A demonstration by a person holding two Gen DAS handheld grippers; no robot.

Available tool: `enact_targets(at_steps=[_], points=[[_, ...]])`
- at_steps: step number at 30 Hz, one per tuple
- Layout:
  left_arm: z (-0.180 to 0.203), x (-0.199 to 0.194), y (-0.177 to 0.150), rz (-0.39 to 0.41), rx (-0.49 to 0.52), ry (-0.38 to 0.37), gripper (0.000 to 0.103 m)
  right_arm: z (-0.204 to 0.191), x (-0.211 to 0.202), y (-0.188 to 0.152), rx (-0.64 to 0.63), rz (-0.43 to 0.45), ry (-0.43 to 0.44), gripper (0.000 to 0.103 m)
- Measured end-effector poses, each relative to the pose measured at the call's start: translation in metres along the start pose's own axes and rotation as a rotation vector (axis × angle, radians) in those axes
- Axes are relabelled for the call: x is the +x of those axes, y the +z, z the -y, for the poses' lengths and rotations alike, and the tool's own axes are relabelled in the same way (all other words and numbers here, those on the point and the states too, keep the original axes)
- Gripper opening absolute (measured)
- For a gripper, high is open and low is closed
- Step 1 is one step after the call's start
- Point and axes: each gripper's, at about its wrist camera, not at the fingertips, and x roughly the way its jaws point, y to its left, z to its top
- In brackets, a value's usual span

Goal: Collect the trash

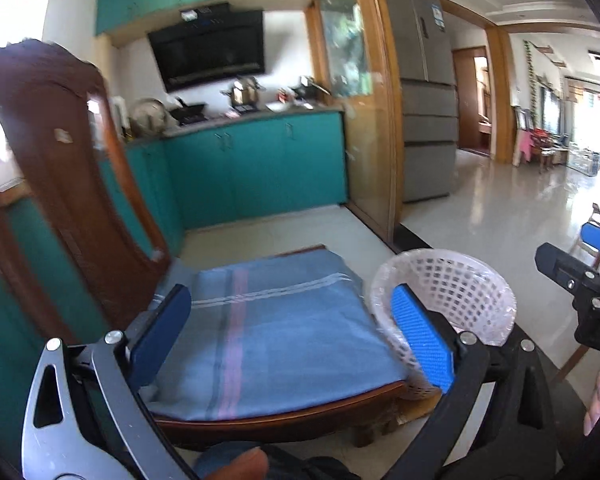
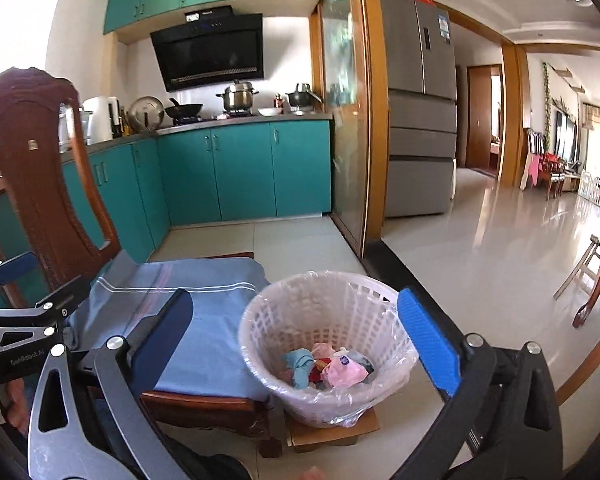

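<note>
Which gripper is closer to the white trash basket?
The right gripper, I think: it hangs open just above the white trash basket. The left gripper, also open, hangs over the blue chair cushion beside it.

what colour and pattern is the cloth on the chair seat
The cloth on the wooden chair seat is blue with a pink stripe and thin white lines, clearest in the left wrist view.

Teal kitchen cabinets [image 2: 240, 172], wooden chair [image 2: 40, 168], glossy floor [image 2: 480, 240]
</note>
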Motion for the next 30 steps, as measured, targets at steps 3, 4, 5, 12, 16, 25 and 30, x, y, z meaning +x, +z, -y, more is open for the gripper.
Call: enact_targets(at_steps=[3, 4, 5, 12, 16, 25, 30], points=[[-0.009, -0.025, -0.003, 0.022, -0.009, 0.025, 0.100, -0.009, -0.016, -0.001, -0.001, 0.002, 0.020, 0.100], [-0.011, -0.029, -0.003, 0.024, -0.014, 0.020, 0.100, -0.013, -0.020, -0.002, -0.010, 0.002, 0.018, 0.100], [-0.016, -0.036, -0.004, 0.028, -0.025, 0.012, 0.100, -0.017, -0.023, -0.002, -0.018, 0.003, 0.014, 0.100], [-0.033, -0.058, -0.010, 0.039, -0.048, 0.027, 0.100, -0.042, -0.043, -0.001, -0.070, 0.040, 0.022, 0.100], [-0.044, -0.063, -0.012, 0.042, -0.075, 0.038, 0.100, -0.051, -0.048, -0.001, -0.083, 0.051, 0.027, 0.100], [-0.044, -0.070, -0.015, 0.042, -0.081, 0.047, 0.100, -0.052, -0.052, -0.005, -0.075, 0.050, 0.017, 0.100], [-0.044, -0.071, -0.016, 0.042, -0.081, 0.046, 0.100, -0.050, -0.053, -0.007, -0.071, 0.050, 0.015, 0.100]])
